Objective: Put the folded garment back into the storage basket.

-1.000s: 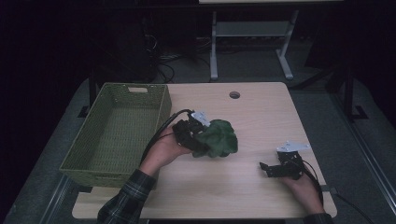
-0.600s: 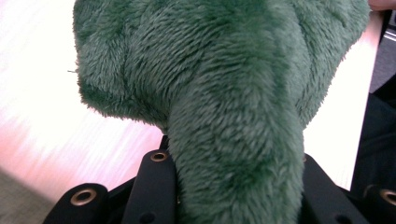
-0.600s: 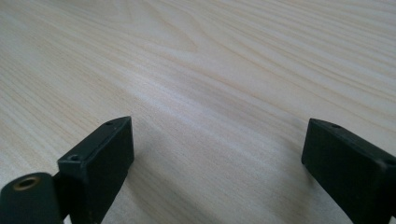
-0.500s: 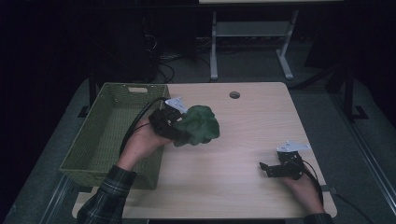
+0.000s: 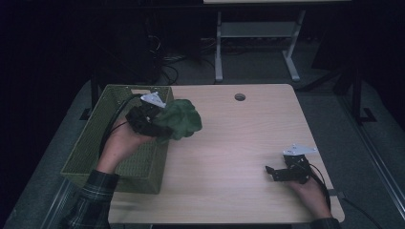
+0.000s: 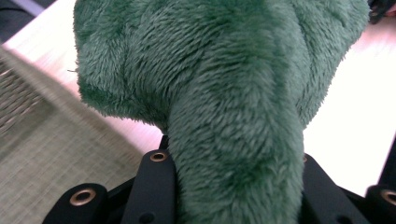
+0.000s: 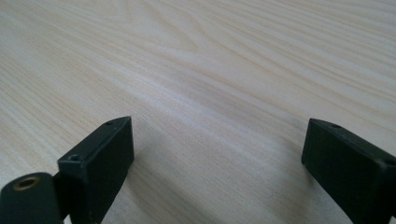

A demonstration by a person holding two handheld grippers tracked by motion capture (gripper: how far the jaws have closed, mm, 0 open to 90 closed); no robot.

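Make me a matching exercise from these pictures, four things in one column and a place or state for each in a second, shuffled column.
Things:
1. green plush toy
2. green basket
3. right gripper
4. round hole

Places or states:
A. open and holding nothing, low over the table's near right part
B. in the tabletop near the far edge
C. at the table's left edge
D. clamped in the left gripper above the basket's right rim

Pairs: 1-D, 2-C, 3-A, 4-B
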